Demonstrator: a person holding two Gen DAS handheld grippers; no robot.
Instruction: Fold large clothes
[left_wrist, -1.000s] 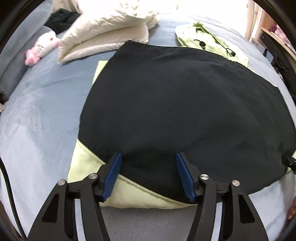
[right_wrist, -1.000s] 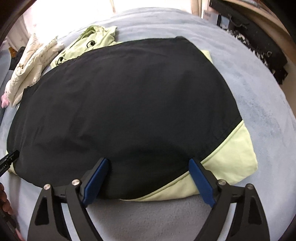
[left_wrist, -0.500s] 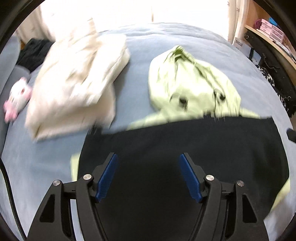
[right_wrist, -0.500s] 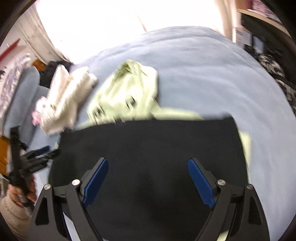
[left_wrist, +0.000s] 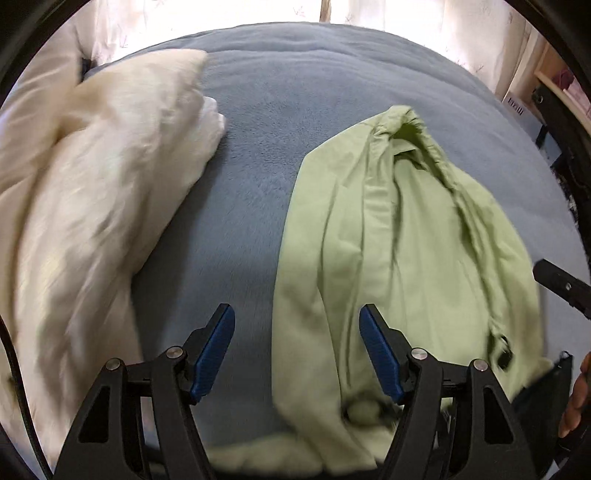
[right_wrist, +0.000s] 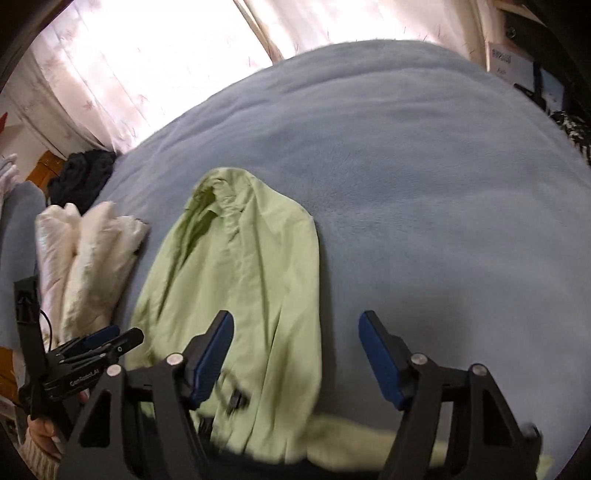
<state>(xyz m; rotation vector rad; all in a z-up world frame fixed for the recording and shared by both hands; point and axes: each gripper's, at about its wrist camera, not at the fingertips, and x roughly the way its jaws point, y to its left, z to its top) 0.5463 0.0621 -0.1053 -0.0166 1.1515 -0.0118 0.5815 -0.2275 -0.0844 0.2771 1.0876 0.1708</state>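
The light green hood (left_wrist: 399, 236) of the jacket lies spread on the blue-grey bed cover (left_wrist: 295, 122). It also shows in the right wrist view (right_wrist: 240, 288). The jacket's black body is only a dark strip at the bottom edge of both views. My left gripper (left_wrist: 297, 354) is open and empty, over the hood's left edge. My right gripper (right_wrist: 295, 358) is open and empty, over the hood's right edge. The left gripper also shows at the left of the right wrist view (right_wrist: 99, 343).
A cream padded garment (left_wrist: 85, 206) lies to the left of the hood, also in the right wrist view (right_wrist: 88, 258). A dark garment (right_wrist: 81, 173) sits at the far left. Shelving stands at the right (left_wrist: 554, 99). Curtains hang behind the bed.
Both grippers have moved forward from the jacket's near hem, over its black body, to the hood. Both stayed open and empty.
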